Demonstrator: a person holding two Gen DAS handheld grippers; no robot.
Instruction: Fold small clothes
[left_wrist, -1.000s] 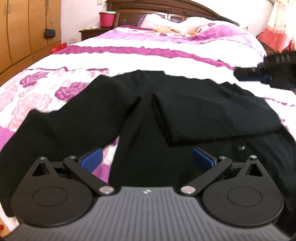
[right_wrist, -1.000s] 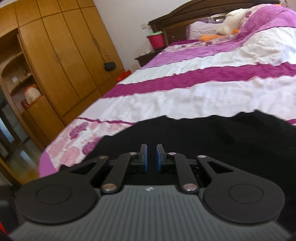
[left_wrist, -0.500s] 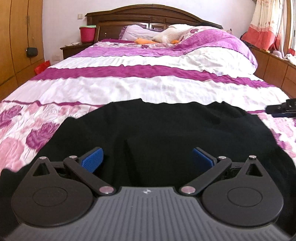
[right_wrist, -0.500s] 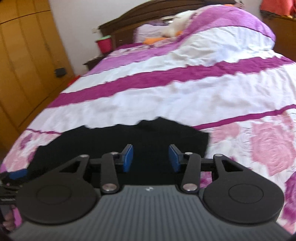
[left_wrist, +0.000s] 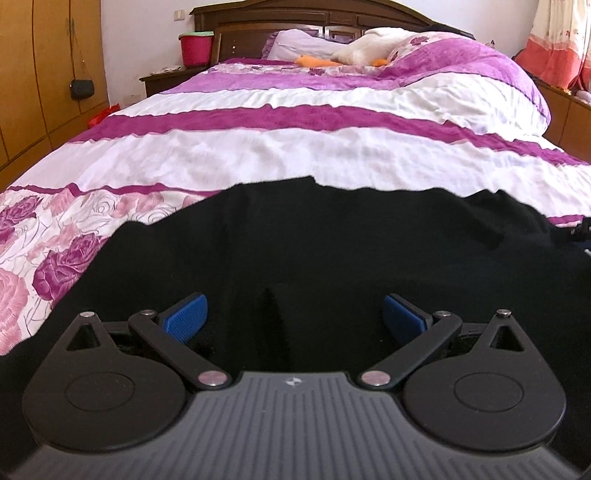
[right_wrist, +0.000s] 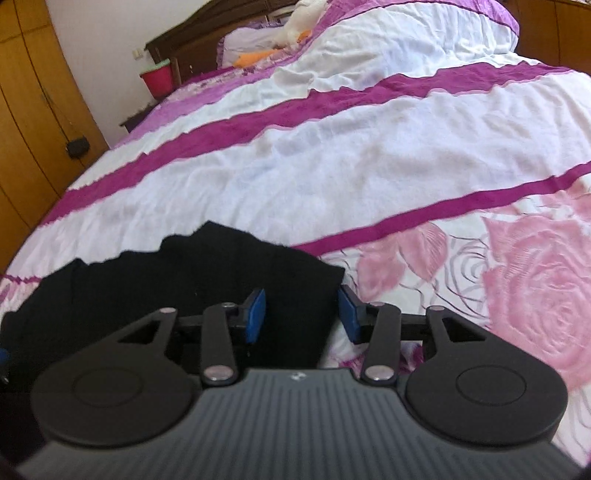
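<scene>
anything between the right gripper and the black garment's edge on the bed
Nothing visible. The right gripper is open just above the black garment, whose right edge lies between its blue pads; only the quilt surrounds it.

Bed w/ purple-striped floral quilt (left_wrist: 314, 155), dark headboard (left_wrist: 295, 22), pillows (left_wrist: 303, 38), red bucket (left_wrist: 195, 48) on nightstand (left_wrist: 162, 75), wardrobe (left_wrist: 44, 74) at left, curtain (left_wrist: 557, 40) at right.
</scene>
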